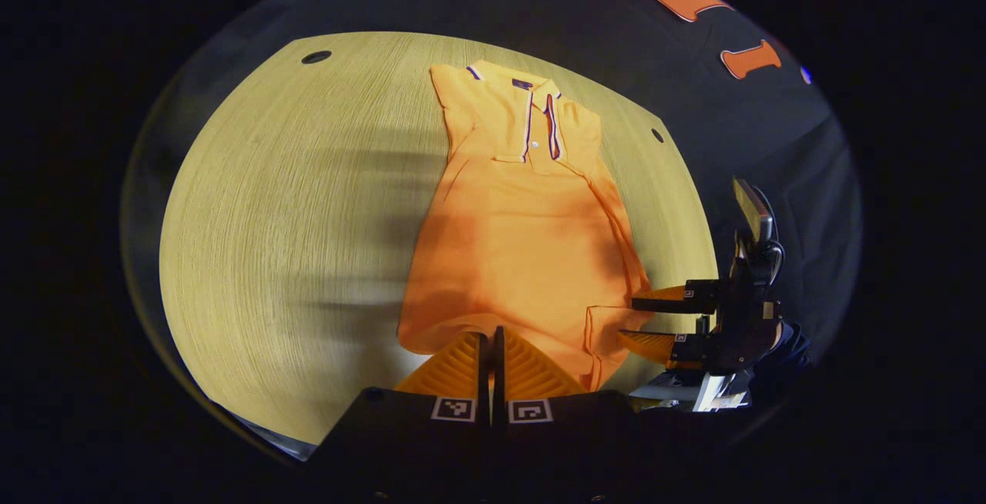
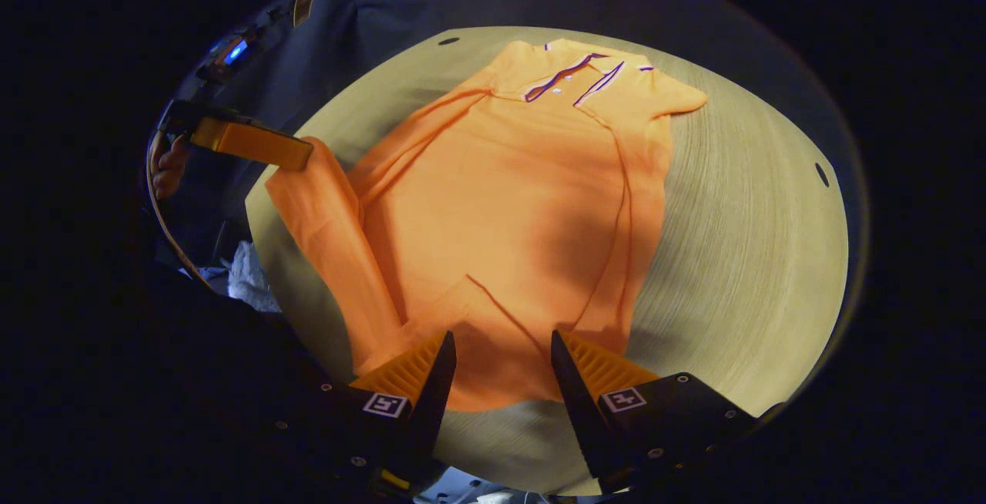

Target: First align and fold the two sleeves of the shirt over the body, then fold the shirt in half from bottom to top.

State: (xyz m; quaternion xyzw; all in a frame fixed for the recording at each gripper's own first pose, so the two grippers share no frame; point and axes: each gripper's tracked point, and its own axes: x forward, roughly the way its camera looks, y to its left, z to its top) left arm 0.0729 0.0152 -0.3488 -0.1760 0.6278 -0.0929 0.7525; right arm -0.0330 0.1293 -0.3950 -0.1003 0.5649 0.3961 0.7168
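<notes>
While the shirt (image 1: 524, 234) lies flat on the worktop (image 1: 293, 226), collar (image 1: 531, 92) toward the top of the left gripper view, its sleeves are folded in over the body. In the right gripper view the shirt (image 2: 508, 203) fills the middle of the frame, and its lower left corner is lifted toward the upper left, where the left tongs (image 2: 250, 143) pinch the cloth. In their own view the left tongs (image 1: 491, 361) sit at bottom centre, clenched on the hem with no gap between the fingers. The right tongs (image 2: 501, 361) are released, fingers spread apart over the hem at the bottom of their view. In the left gripper view the right tongs (image 1: 655, 323) show at lower right, beside the shirt's edge, held by a hand in a dark sleeve (image 1: 786, 354).
</notes>
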